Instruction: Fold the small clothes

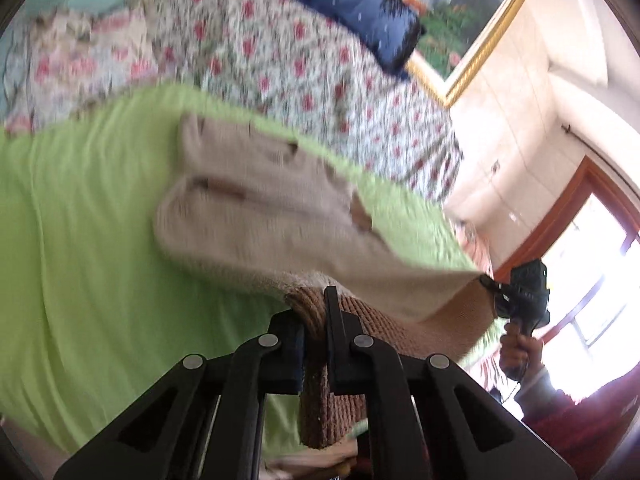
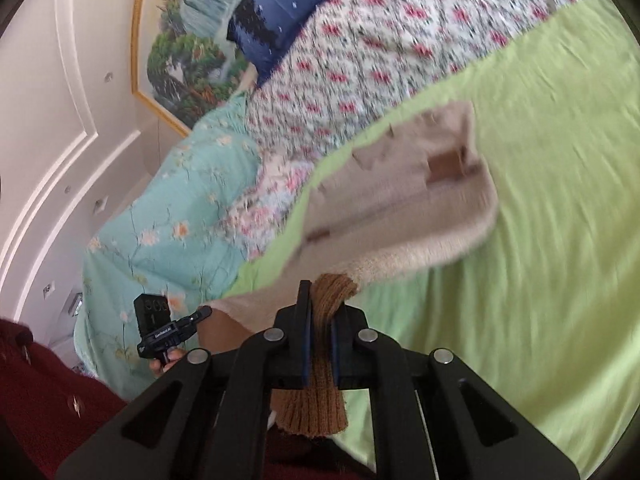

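Left gripper (image 1: 314,320) and right gripper (image 2: 322,320), nearest, each clamp the brown ribbed hem of a beige knit garment (image 1: 256,216). The garment hangs between them above the green sheet (image 1: 80,240). Farther off lie a floral quilt (image 1: 300,68) and a blue pillow (image 1: 360,8).

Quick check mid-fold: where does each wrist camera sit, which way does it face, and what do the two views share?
Left wrist: sits on the left hand-held gripper, looking along its fingers over the beige knit garment to the green sheet; the right hand shows.
Right wrist: sits on the right hand-held gripper, facing the same garment; the left hand shows.
Shared: garment, sheet, floral quilt, blue pillow, framed painting.
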